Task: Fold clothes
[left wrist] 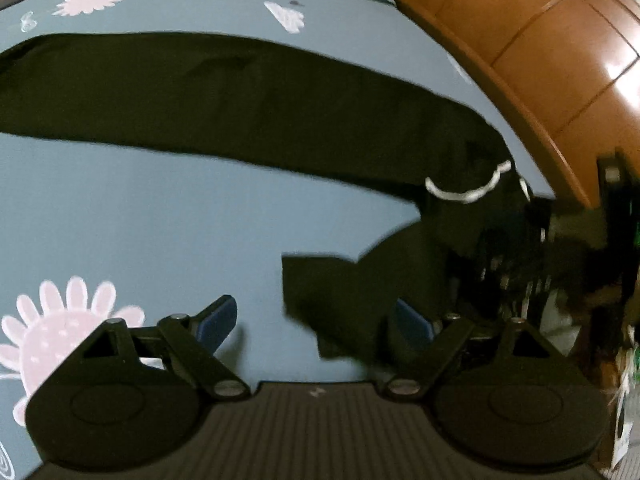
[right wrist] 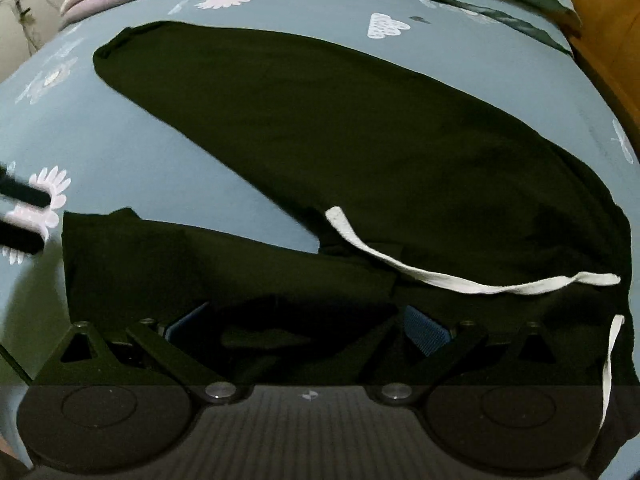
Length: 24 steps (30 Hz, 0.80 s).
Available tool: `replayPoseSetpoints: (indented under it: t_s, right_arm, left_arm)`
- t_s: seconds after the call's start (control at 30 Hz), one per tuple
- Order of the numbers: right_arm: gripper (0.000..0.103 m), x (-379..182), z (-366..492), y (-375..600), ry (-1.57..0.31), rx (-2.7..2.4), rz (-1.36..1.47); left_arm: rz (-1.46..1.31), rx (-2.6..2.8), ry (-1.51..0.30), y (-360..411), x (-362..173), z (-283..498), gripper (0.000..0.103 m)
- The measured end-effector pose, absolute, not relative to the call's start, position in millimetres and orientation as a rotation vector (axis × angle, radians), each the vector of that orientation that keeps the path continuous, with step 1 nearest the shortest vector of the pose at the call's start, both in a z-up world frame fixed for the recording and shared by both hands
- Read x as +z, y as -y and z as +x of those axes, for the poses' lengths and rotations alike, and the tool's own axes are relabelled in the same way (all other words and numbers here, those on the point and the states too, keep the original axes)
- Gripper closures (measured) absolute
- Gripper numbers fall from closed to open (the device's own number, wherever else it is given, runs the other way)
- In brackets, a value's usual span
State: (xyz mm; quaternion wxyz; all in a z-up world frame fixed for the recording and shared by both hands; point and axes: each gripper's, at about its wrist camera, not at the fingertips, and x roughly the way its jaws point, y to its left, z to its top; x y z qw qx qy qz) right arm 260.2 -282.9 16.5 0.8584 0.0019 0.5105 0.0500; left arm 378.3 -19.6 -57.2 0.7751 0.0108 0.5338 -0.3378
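the black pants lie spread flat on the blue flowered bedsheet, legs splayed apart in a v, probably so each leg can be lined up before folding. the left gripper hangs over the sheet with its blue pads spread wide and pinching nothing, right by the hem of the near leg, looks ready to grab that end. the right gripper sits low over the waist area, also spread and not pinching. the white drawstring trails loose across the fabric.
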Motion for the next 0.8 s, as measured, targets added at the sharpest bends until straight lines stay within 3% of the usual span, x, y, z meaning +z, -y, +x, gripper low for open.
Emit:
replayPoseSetpoints:
  t_s: [0.43,0.63,0.8]
  right_arm:
    - [0.000,10.3,256.8,303.3,-1.117,-0.006,0.057]
    - [0.000,17.5,247.0,303.0,-1.132,-0.013,0.088]
    - [0.000,26.8,242.3,300.2,-1.157,0.037,0.079]
  left_arm:
    - [0.021,-0.792,-1.128,56.7,-97.9,388.5,0.020]
    - [0.026,-0.765,-1.159,67.2,-90.6,393.7,0.072]
    - [-0.065,-0.683,-1.216,31.9,-59.3,385.0,0.076]
